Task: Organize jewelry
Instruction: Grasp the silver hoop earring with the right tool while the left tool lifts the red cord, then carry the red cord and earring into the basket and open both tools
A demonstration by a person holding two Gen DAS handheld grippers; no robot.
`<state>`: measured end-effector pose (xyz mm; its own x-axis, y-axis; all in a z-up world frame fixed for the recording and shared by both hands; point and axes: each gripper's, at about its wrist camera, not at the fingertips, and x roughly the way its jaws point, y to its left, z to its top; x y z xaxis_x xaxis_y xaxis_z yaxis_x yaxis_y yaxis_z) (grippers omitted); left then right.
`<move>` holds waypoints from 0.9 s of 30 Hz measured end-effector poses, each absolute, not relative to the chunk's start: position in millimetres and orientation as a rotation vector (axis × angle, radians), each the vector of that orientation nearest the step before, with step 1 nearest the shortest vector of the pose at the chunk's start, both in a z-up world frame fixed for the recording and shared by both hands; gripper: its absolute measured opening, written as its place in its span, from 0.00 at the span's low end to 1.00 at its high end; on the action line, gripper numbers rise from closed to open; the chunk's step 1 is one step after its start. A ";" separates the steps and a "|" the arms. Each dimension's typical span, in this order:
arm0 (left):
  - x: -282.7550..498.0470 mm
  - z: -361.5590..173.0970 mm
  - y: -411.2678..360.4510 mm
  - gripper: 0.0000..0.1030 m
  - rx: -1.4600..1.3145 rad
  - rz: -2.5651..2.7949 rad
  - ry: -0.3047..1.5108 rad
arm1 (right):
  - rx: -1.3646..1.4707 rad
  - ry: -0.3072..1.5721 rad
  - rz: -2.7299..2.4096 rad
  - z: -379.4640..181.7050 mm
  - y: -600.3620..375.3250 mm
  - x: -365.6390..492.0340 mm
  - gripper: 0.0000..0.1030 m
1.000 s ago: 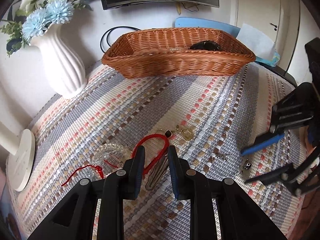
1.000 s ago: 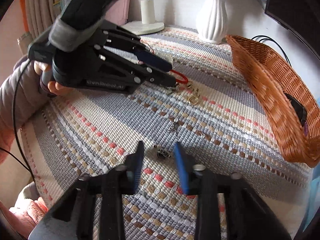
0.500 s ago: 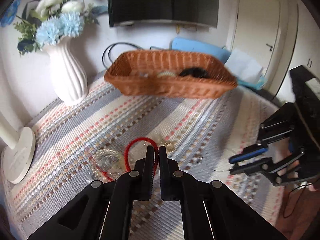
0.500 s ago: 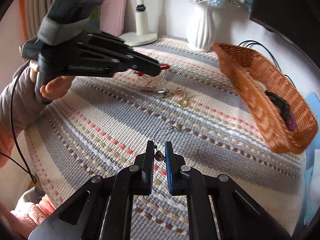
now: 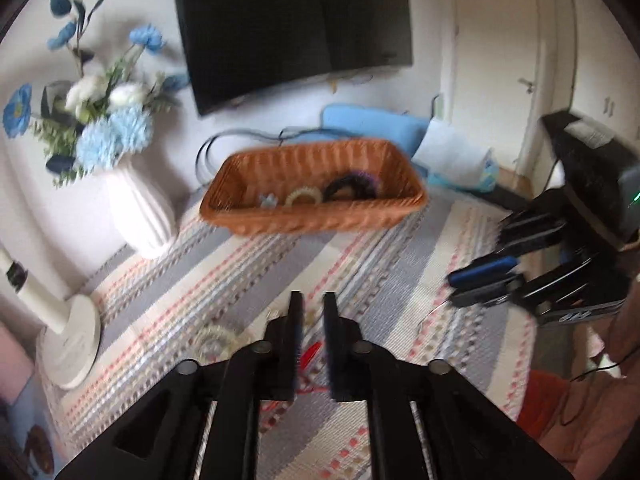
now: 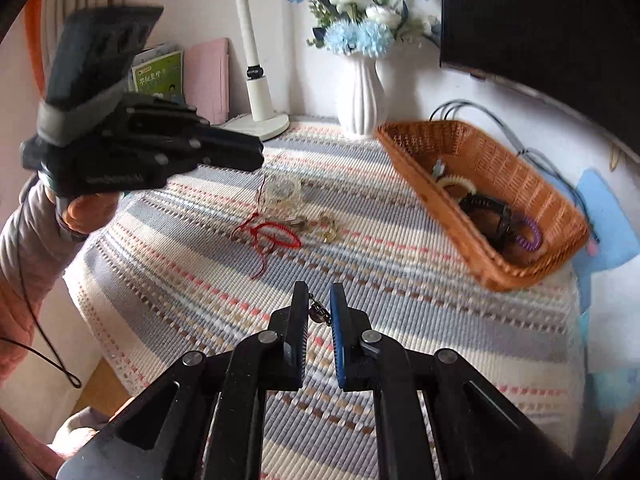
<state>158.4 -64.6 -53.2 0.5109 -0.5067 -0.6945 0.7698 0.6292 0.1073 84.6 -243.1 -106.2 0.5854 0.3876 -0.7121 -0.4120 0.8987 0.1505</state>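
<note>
My left gripper (image 5: 312, 304) is raised above the striped cloth, jaws close together with a narrow gap and nothing between them. The red cord bracelet (image 6: 276, 234) lies on the cloth, and a bit of it shows under the left fingers (image 5: 310, 354). My right gripper (image 6: 319, 298) is shut on a thin chain necklace with a small dark pendant (image 6: 318, 311), lifted off the cloth. The wicker basket (image 5: 316, 220) at the back holds a black hair tie (image 5: 352, 186) and a cream ring (image 5: 304, 197); it also shows in the right wrist view (image 6: 516, 264).
A clear beaded bracelet (image 6: 284, 192), a metal hair clip (image 6: 298, 224) and gold earrings (image 6: 330, 230) lie mid-cloth. A white vase with blue flowers (image 5: 138, 208) and a lamp base (image 5: 70, 344) stand at the left. A blue tissue pack (image 5: 460, 160) sits behind the basket.
My left gripper closed near the red bracelet, then rose without it; the bracelet stays on the cloth. My right gripper shut on the necklace and lifted it.
</note>
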 end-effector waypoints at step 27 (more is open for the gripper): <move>150.2 -89.6 -63.0 0.04 0.354 -0.768 0.708 | 0.042 0.947 0.487 -146.2 -252.5 71.9 0.36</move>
